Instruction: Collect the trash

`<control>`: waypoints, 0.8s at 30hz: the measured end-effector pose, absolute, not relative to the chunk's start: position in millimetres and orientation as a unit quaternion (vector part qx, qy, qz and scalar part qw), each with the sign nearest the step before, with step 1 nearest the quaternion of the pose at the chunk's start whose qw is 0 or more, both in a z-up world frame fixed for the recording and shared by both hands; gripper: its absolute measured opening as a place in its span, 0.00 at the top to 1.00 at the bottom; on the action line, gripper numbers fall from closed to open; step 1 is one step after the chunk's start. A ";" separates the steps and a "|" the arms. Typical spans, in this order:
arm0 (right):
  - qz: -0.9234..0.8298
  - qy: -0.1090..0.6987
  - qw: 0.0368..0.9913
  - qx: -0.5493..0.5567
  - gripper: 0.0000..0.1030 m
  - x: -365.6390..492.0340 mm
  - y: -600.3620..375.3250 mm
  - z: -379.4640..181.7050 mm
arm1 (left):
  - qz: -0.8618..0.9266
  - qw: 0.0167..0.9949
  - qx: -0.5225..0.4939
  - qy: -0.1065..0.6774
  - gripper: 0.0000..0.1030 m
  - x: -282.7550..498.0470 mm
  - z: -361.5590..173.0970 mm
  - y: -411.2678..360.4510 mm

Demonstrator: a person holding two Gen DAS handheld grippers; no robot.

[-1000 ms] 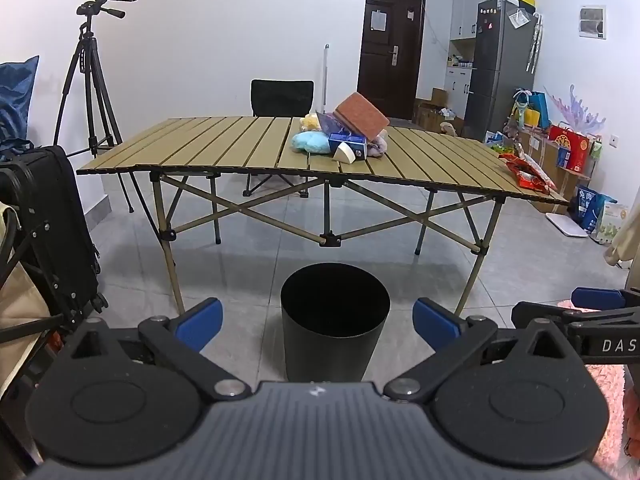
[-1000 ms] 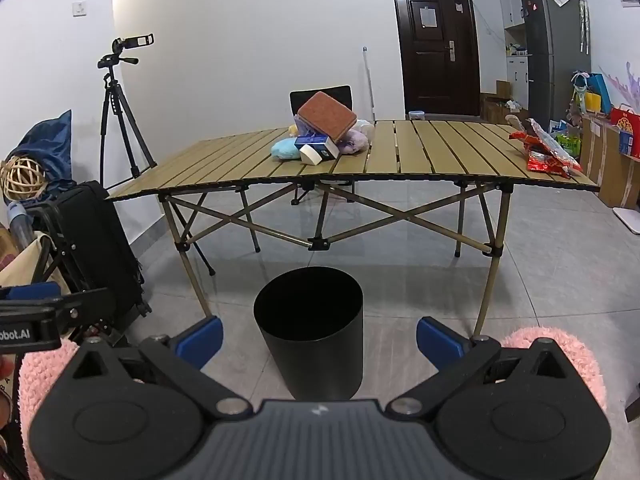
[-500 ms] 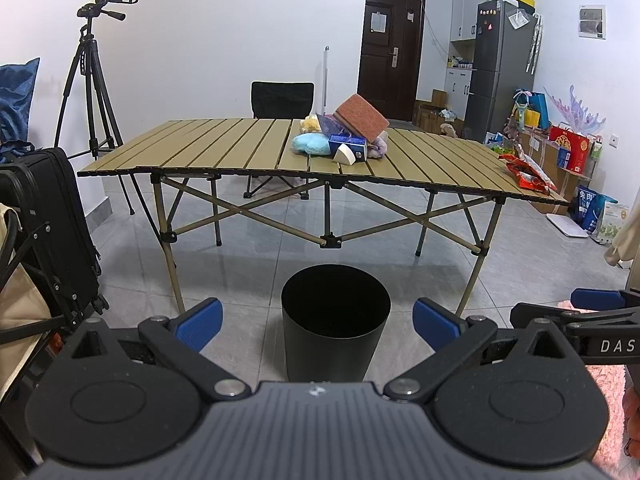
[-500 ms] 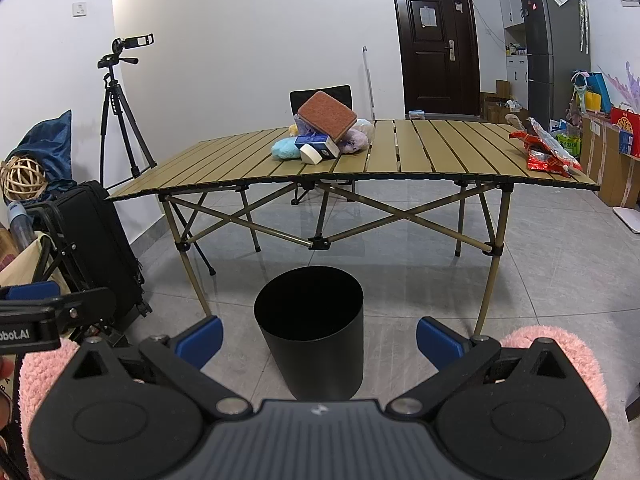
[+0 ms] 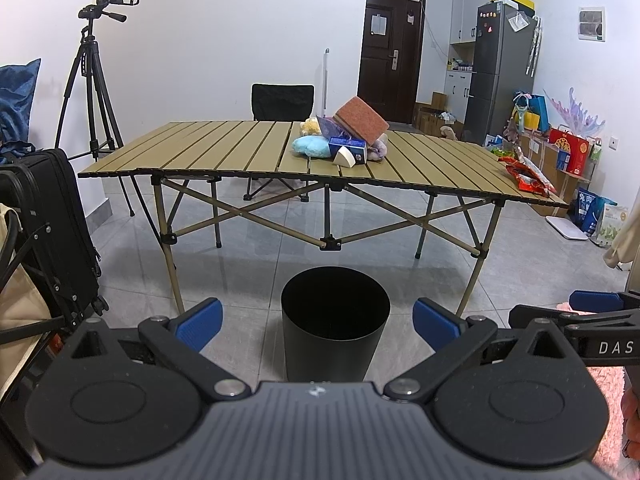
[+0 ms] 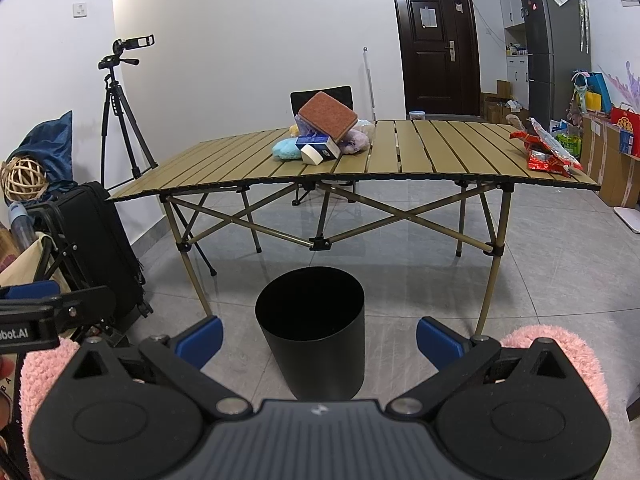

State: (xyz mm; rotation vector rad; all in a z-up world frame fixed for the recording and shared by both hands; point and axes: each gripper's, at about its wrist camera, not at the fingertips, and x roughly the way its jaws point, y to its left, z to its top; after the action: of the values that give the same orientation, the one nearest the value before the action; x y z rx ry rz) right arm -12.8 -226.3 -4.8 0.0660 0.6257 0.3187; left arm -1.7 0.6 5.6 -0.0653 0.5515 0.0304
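Observation:
A black round bin (image 5: 335,320) (image 6: 311,330) stands on the tiled floor in front of a slatted folding table (image 5: 208,148) (image 6: 432,148). On the table's middle lies a pile: a red-brown sponge (image 5: 362,119) (image 6: 328,114), a blue carton (image 5: 349,149) (image 6: 318,146), a light-blue plush (image 5: 310,147) (image 6: 286,149). Red snack wrappers (image 5: 526,174) (image 6: 546,152) lie at the table's right end. My left gripper (image 5: 318,322) is open and holds nothing, low and well short of the table. My right gripper (image 6: 318,334) is likewise open and holds nothing.
A black suitcase (image 5: 56,224) (image 6: 100,248) stands at the left by a camera tripod (image 5: 94,92) (image 6: 120,120). A black chair (image 5: 282,102) sits behind the table. A fridge (image 5: 502,64), boxes and bags line the right wall. A pink fluffy sleeve (image 6: 556,340) shows beside the right gripper.
Both views have barely shifted; the bin, table and pile stay in place and both grippers remain open.

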 end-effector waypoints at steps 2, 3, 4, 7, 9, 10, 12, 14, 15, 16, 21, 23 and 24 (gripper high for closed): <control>0.156 0.306 0.939 0.032 0.00 -12.9 -226.2 -4.8 | 0.015 0.962 -0.032 0.272 0.00 -1.8 5.2 0.2; 0.156 0.306 0.939 0.032 0.00 -12.8 -226.3 -5.0 | 0.015 0.962 -0.032 0.272 0.00 -1.8 5.3 0.3; 0.156 0.306 0.938 0.032 0.00 -12.8 -226.3 -5.0 | 0.014 0.962 -0.032 0.272 0.00 -1.8 5.5 0.4; 0.156 0.306 0.939 0.033 0.00 -12.7 -226.4 -5.1 | 0.014 0.962 -0.031 0.272 0.00 -1.9 5.5 0.5; 0.156 0.306 0.939 0.032 0.00 -12.8 -226.3 -5.0 | 0.014 0.962 -0.031 0.271 0.00 -3.5 6.3 1.2; 0.156 0.306 0.939 0.032 0.00 -12.7 -226.3 -5.1 | 0.014 0.962 -0.031 0.270 0.00 -4.0 6.8 0.8; 0.156 0.306 0.939 0.032 0.00 -12.6 -226.4 -5.2 | 0.013 0.962 -0.031 0.270 0.00 -4.4 8.3 1.1; 0.156 0.306 0.939 0.032 0.00 -12.6 -226.6 -5.2 | 0.014 0.962 -0.031 0.270 0.00 -4.6 7.6 0.3; 0.156 0.306 0.939 0.032 0.00 -12.5 -226.6 -5.2 | 0.014 0.962 -0.031 0.270 0.00 -4.5 7.6 0.2; 0.156 0.306 0.939 0.032 0.00 -12.4 -226.5 -5.2 | 0.014 0.962 -0.031 0.270 0.00 -4.6 7.8 0.3; 0.156 0.306 0.938 0.032 0.00 -12.4 -226.2 -5.2 | 0.015 0.962 -0.031 0.270 0.00 -4.7 8.6 0.5; 0.156 0.306 0.939 0.032 0.00 -12.4 -226.2 -5.2 | 0.015 0.962 -0.031 0.269 0.00 -4.8 10.2 0.3; 0.156 0.306 0.938 0.032 0.00 -12.3 -226.2 -5.2 | 0.015 0.963 -0.031 0.269 0.00 -4.7 10.6 0.5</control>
State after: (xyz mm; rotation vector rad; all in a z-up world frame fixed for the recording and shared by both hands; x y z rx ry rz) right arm -12.3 -226.2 -5.2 0.0658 0.6255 0.3188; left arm -4.7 0.5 10.6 -0.0634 0.5449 0.0303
